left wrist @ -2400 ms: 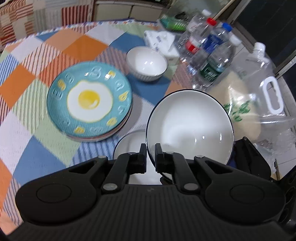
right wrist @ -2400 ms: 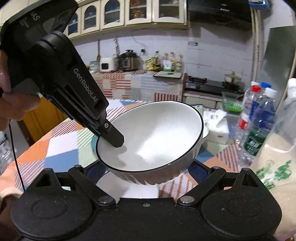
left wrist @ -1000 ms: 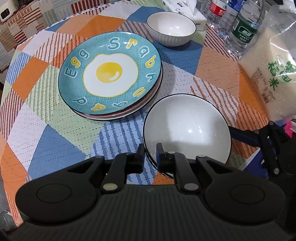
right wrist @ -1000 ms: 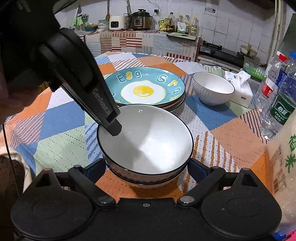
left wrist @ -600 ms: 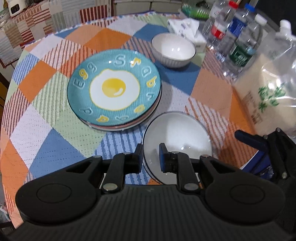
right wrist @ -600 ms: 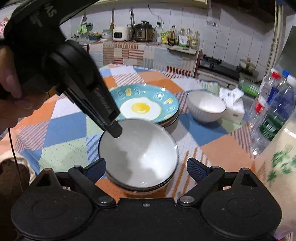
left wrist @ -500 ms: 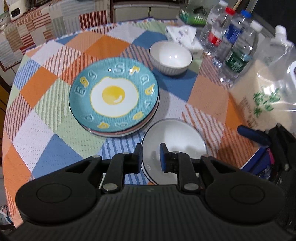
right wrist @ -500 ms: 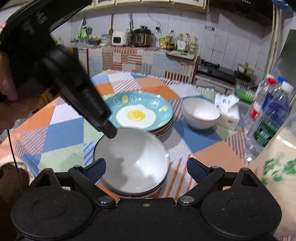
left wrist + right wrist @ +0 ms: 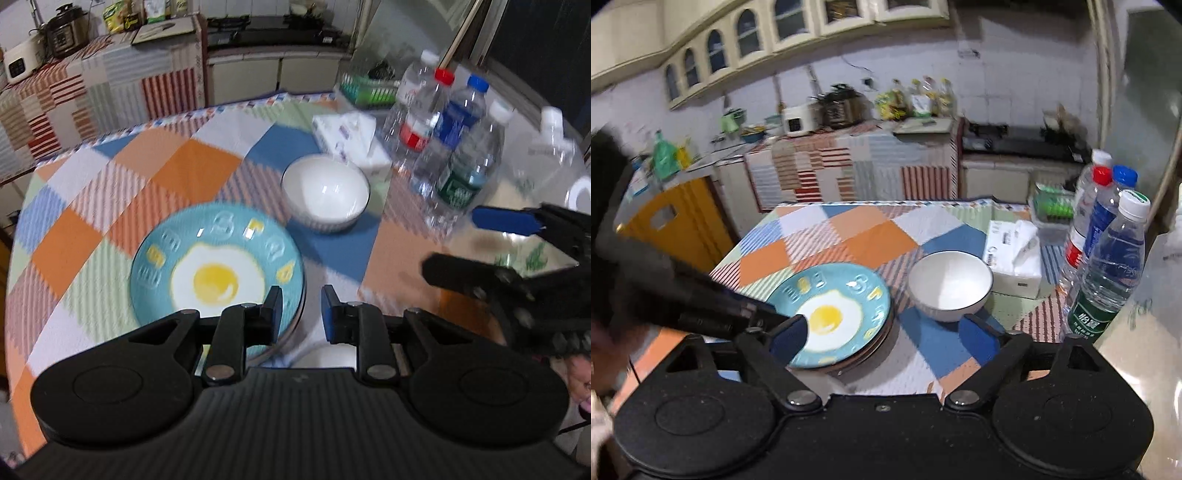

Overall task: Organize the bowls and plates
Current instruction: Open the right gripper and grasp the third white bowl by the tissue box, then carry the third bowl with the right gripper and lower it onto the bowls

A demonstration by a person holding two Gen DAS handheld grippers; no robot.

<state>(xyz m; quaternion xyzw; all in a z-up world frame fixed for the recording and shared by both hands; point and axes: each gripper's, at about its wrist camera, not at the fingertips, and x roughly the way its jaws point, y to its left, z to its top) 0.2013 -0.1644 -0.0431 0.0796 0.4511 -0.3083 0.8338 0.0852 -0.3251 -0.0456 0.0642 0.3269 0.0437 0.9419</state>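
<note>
A blue plate with a fried-egg picture (image 9: 218, 273) (image 9: 834, 314) tops a small stack of plates on the checked tablecloth. Just beyond it a small white bowl (image 9: 325, 192) (image 9: 949, 286) stands upright. Only a white sliver of the big stacked bowls (image 9: 325, 356) shows under my left gripper (image 9: 301, 299), whose jaws stand a little apart over the plate's near edge with nothing between them. My right gripper (image 9: 884, 332) (image 9: 476, 243) hangs above the table near the plate and small bowl. Its wide jaws are closing on nothing.
Several water bottles (image 9: 454, 162) (image 9: 1108, 266) crowd the table's right side, with a tissue box (image 9: 347, 136) (image 9: 1012, 258) behind the small bowl and a clear jug (image 9: 546, 155) on a rice bag. The tablecloth (image 9: 110, 192) lies bare at left. A kitchen counter runs behind.
Both grippers let go of the big white bowl, now stacked on another, and rose up and back. The left jaws parted slightly. The big bowls have slid almost out of view.
</note>
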